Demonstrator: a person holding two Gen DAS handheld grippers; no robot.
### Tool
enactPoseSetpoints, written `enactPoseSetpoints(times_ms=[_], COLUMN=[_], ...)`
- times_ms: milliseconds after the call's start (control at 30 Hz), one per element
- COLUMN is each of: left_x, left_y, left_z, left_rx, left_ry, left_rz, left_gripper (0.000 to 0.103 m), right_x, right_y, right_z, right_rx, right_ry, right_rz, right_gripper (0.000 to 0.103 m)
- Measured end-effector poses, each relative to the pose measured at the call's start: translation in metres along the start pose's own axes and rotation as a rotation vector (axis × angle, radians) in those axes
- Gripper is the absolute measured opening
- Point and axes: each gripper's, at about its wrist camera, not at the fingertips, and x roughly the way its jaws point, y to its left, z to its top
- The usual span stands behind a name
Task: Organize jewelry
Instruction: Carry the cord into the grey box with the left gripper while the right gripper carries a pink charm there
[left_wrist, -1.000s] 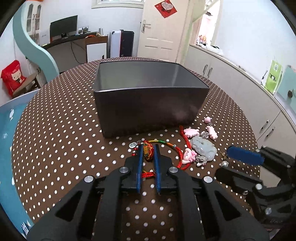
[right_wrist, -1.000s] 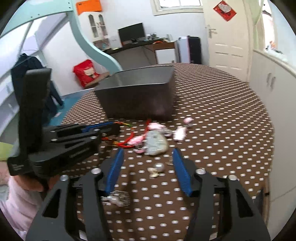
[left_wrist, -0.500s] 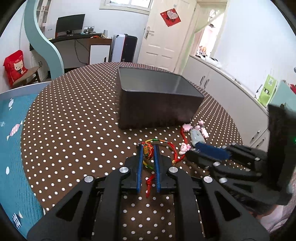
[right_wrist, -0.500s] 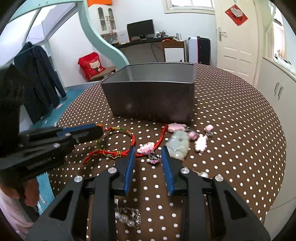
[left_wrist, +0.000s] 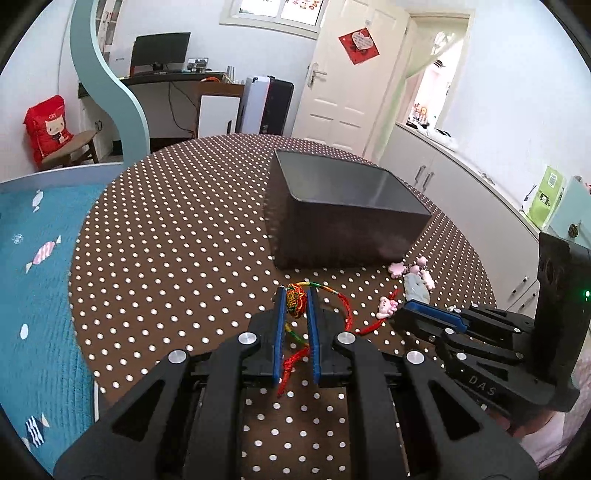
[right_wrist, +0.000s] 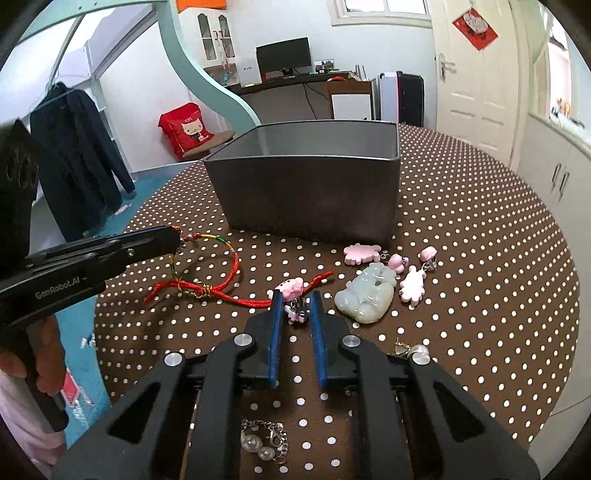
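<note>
While both grippers are loaded, what my next move turns on is where the grey box (left_wrist: 343, 221) lies from each pair of jaws. From my left gripper (left_wrist: 295, 314) it sits ahead and off to the right, its near wall facing me and its long axis running away toward the right. From my right gripper (right_wrist: 297, 312) it lies almost dead ahead, beyond the scattered pieces. Neither gripper looks clearly nearer the box, though the right one has the straighter line to it.

My left jaws are clenched on the red embroidered charm (left_wrist: 296, 303) of the red cord bracelet (right_wrist: 207, 280); the cord's loop trails on the polka-dot table (left_wrist: 166, 258) to the right of the jaws, and a tail hangs between the fingers. My right jaws have just been closing, and they now pinch the small pink cat charm (right_wrist: 293, 295), with its metal clip between the pads, near the table surface.

What I can see of the box's inside shows nothing; its floor is hidden from both views. Everything else lies loose on the table: the pale jade pendant (right_wrist: 365, 295) just right of my right jaws, pink charms (right_wrist: 410, 284) between it and the box, and a pearl bracelet (right_wrist: 264, 441) under my right gripper.
</note>
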Motion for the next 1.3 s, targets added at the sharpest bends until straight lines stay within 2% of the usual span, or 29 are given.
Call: enactPoseSetpoints(times_ms=[533, 1100, 1300], left_x=[-0.026, -0.048, -0.036], left_y=[-0.012, -0.051, -0.059], left_z=[0.044, 0.142, 0.166], left_rx=[0.025, 0.105, 0.119], left_ry=[-0.07, -0.216, -0.216], left_rz=[-0.034, -0.087, -0.096], left_gripper=[0.01, 0.01, 0.011], right_x=[-0.037, -0.056, -0.051], right_y=[-0.001, -0.006, -0.016], right_z=[0.051, 0.111, 0.124], right_rx=[0.009, -0.009, 0.004], right_ry=[-0.084, -0.198, -0.213], right_rz=[0.006, -0.02, -0.003], right_gripper=[0.013, 0.013, 0.013])
